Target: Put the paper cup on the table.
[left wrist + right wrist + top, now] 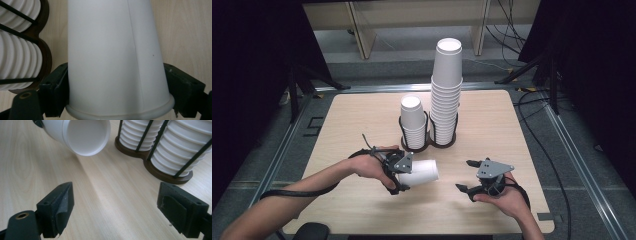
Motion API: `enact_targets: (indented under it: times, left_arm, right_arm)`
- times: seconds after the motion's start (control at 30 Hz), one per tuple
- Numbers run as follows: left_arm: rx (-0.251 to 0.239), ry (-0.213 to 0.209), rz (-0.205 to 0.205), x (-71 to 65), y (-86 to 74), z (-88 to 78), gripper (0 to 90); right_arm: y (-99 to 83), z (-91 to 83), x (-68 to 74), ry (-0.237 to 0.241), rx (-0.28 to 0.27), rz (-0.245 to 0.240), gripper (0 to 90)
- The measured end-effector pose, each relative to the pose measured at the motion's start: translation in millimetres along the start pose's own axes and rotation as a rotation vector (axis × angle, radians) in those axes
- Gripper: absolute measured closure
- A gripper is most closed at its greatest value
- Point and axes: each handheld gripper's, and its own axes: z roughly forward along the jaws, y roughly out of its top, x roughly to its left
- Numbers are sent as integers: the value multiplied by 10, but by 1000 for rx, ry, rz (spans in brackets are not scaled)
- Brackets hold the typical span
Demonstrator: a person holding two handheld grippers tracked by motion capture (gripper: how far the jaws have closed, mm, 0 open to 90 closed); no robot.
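Paper cup light, thin, crushable; left gripper jaws clamp it near rim, gentle squeeze enough. Right gripper jaws open, empty.

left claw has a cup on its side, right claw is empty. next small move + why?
Probably bring the cup toward the open right claw for a second grip: the left claw clamps its rim end, and its closed base points at the right claw's spread, empty jaws.
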Motion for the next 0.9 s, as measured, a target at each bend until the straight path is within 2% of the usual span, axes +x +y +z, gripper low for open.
enact_targets:
  times: [0.07, 0.17, 0.2, 0.23, 0.27, 0.3, 0.33, 0.37, 0.53, 0.6, 0.63, 0.67, 0.83, 0.87, 0.9]
  left_arm:
    - [35, -9, 22, 23, 7, -10, 166]
    - [67, -20, 34, 26, 12, -3, 165]
    - [74, -23, 40, 25, 17, -2, 165]
    - [82, -29, 47, 24, 22, -2, 166]
    - [87, -35, 51, 23, 28, -4, 165]
    - [91, -39, 55, 22, 33, -6, 166]
    - [92, -48, 64, 18, 36, -8, 166]
    - [94, -57, 74, 15, 41, -10, 166]
    - [125, -79, 97, -6, 62, 6, 165]
    - [136, -84, 103, -10, 70, 14, 165]
    - [138, -87, 105, -10, 75, 15, 165]
    - [142, -87, 107, -8, 80, 14, 165]
    - [167, -98, 119, 9, 105, 11, 165]
    - [174, -101, 126, 11, 109, 12, 165]
    - [177, -99, 131, 10, 115, 15, 165]
  right_arm:
    - [18, 6, 11, 11, 0, -1, 151]
    - [55, 14, 1, 14, 10, -49, 153]
    - [66, 25, 22, 40, 7, -26, 153]
    - [79, 30, 23, 49, 13, -33, 153]
    - [90, 44, 21, 54, 9, -45, 153]
    - [107, 55, 7, 59, 4, -79, 154]
    - [118, 61, 23, 73, 15, -58, 154]
    - [137, 73, 18, 81, 9, -81, 155]
    - [213, 127, 15, 138, -6, -97, 160]
    - [249, 158, -12, 150, -11, -121, 160]
    - [260, 168, -6, 163, 1, -101, 160]
    - [276, 186, -20, 171, -5, -115, 160]
    - [350, 253, -11, 201, 6, -127, 160]
    - [364, 266, -20, 193, 3, -151, 160]
    - [379, 272, -8, 191, 10, -143, 160]
